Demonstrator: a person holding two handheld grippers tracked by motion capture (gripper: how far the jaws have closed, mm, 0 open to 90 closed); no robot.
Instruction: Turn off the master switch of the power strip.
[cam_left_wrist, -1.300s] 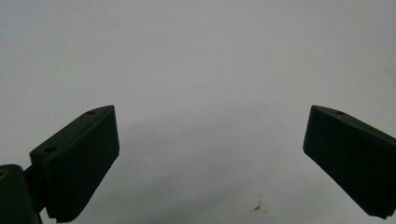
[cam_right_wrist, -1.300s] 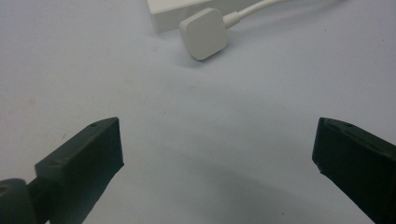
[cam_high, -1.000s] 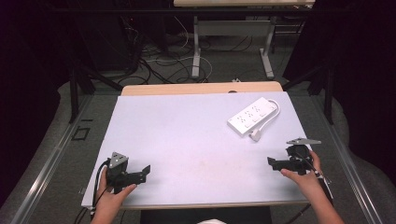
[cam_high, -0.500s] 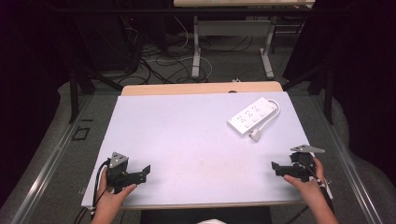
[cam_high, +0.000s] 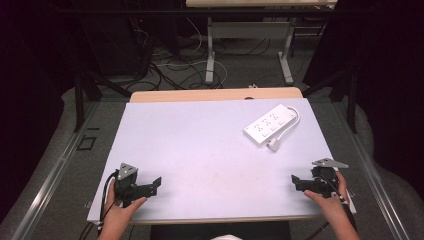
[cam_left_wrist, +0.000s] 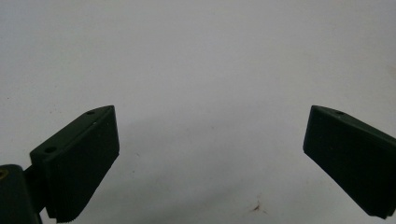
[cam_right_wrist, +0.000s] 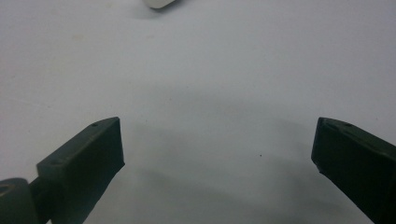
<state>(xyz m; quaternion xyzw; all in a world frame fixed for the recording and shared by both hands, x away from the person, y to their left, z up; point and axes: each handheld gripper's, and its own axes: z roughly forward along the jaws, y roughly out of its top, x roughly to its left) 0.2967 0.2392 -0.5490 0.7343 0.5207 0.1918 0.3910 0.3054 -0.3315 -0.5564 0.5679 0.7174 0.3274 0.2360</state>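
Both units rest at the near corners of the tabletop, a neutral parked position. The left hand-held gripper and right hand-held gripper have jaws spread apart, empty. The power strip lies far right, well apart from both.

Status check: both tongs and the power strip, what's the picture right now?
Left tongs open, empty, near table edge. Right tongs open, empty, near edge too. White power strip untouched at far right, cord looped beside it. Nothing in between.

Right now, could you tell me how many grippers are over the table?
2. The left gripper is at the table's near left corner; the right gripper is at its near right corner. Both stand open.
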